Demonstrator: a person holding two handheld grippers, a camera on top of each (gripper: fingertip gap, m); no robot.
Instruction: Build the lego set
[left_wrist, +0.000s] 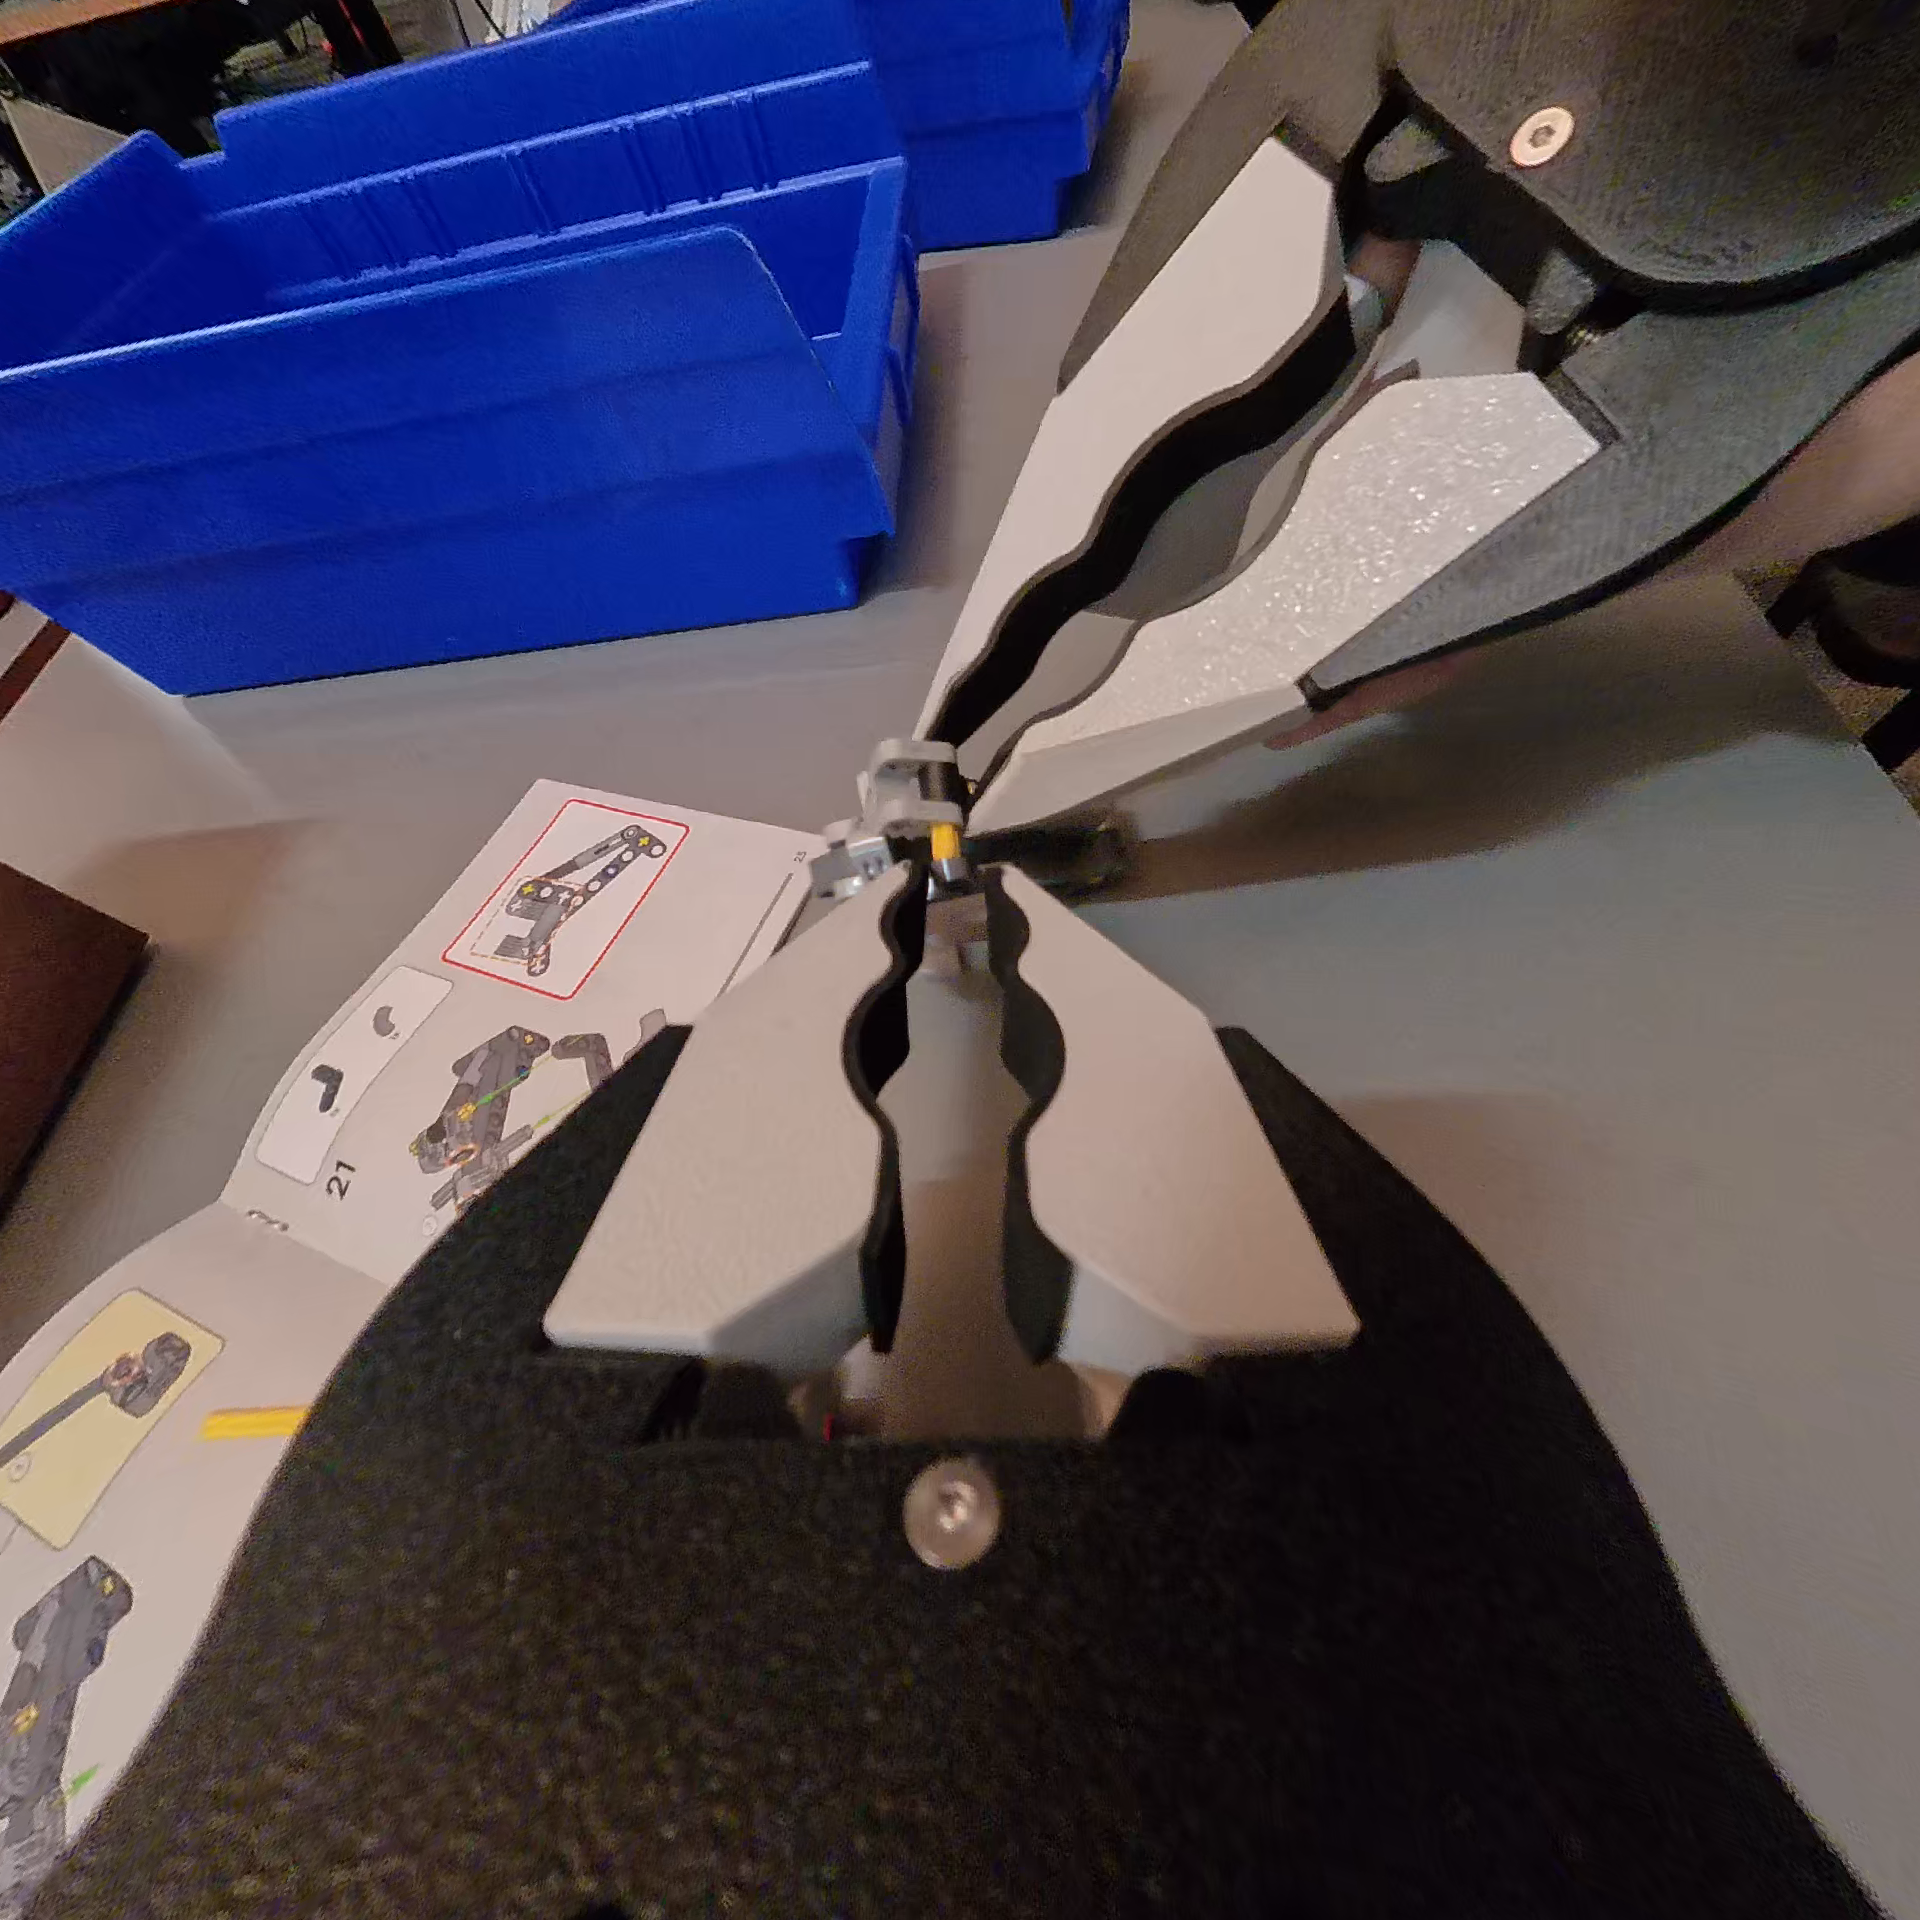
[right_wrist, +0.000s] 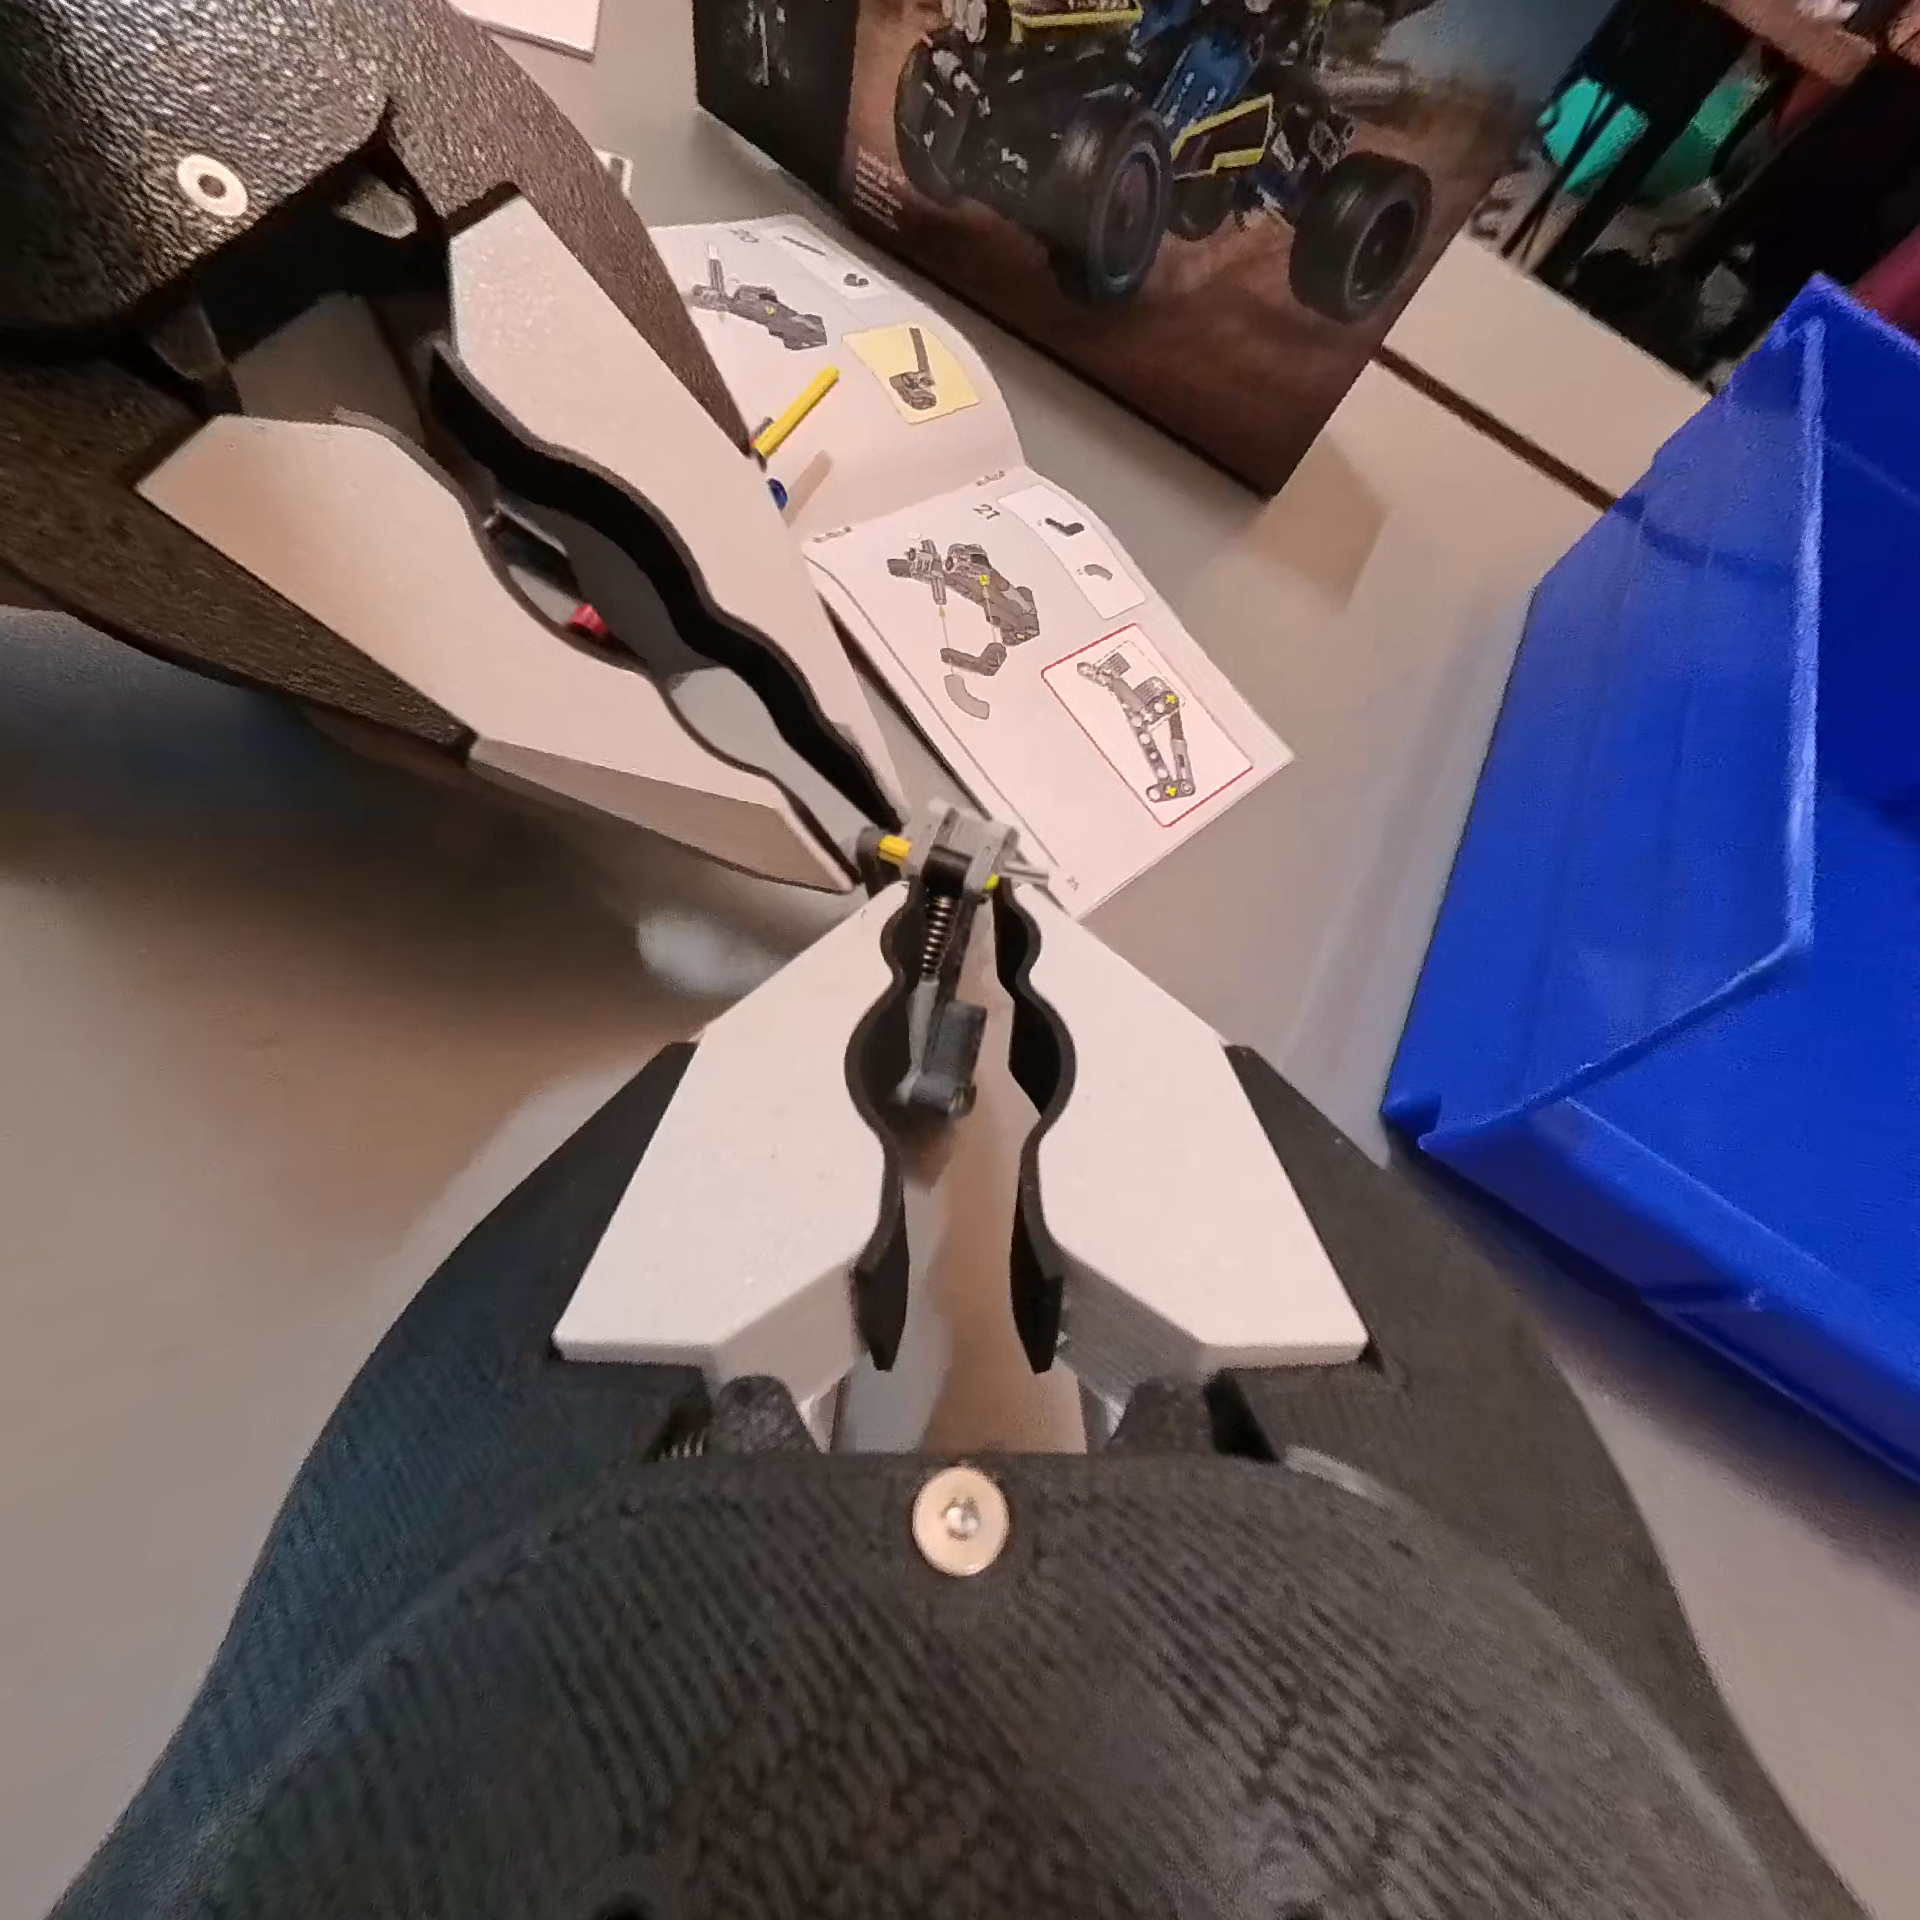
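A small Lego assembly (left_wrist: 899, 805) of grey, black and yellow parts is held in the air between both grippers, above the grey table. My left gripper (left_wrist: 951, 883) is shut on its yellow pin end. My right gripper (left_wrist: 961, 774) comes in from the upper right and grips the same assembly. In the right wrist view, my right gripper (right_wrist: 940, 899) is shut on the assembly (right_wrist: 961, 836), with its spring shock absorber (right_wrist: 938, 935) lying back between the fingers. The left gripper (right_wrist: 868, 847) pinches the yellow pin from the upper left.
An open instruction booklet (left_wrist: 582, 935) (right_wrist: 1039, 644) lies on the table under the grippers, with a loose yellow axle (right_wrist: 795, 412) on it. Blue bins (left_wrist: 468, 416) (right_wrist: 1662, 883) stand beside it. The set's box (right_wrist: 1143, 208) stands behind the booklet. Left and right tips are no more than a few centimetres apart.
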